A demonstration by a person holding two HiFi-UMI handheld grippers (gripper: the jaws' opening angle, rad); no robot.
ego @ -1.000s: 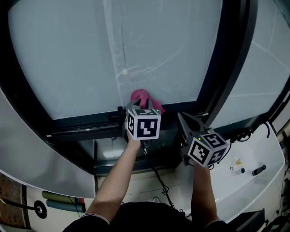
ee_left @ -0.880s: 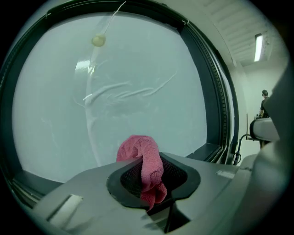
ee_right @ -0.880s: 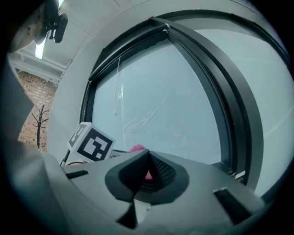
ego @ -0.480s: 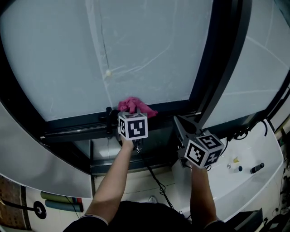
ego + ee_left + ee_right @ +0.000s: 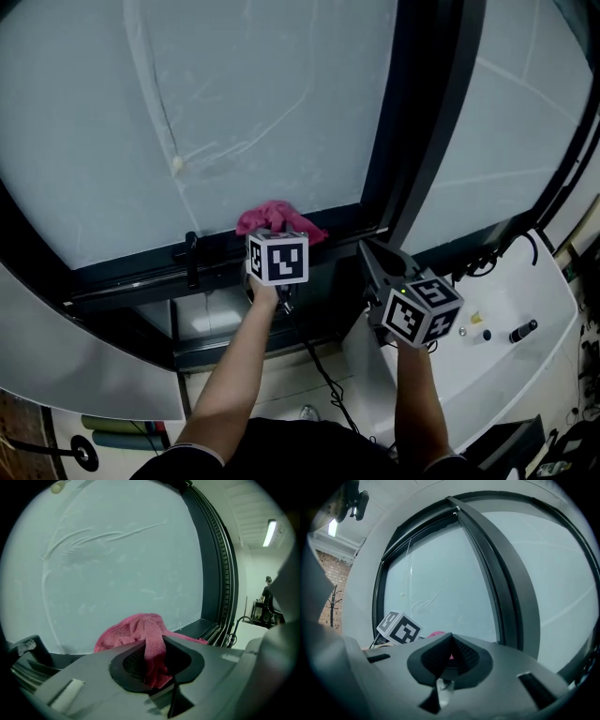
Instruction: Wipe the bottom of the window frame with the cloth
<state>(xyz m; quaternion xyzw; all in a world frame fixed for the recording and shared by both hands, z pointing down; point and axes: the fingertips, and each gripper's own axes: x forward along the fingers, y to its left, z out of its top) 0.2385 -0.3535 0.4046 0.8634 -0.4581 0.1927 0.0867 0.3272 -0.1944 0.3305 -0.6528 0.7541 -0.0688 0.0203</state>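
While left gripper fingers pinch the cloth, right gripper fingers meet empty.

Cloth is hot pink vs. the black window frame; glass is pale grey-blue w/ faint white streaks. Left gripper & right gripper are dark grey, marker cubes white w/ black squares.

pink cloth (bunched) between jaws, window pane
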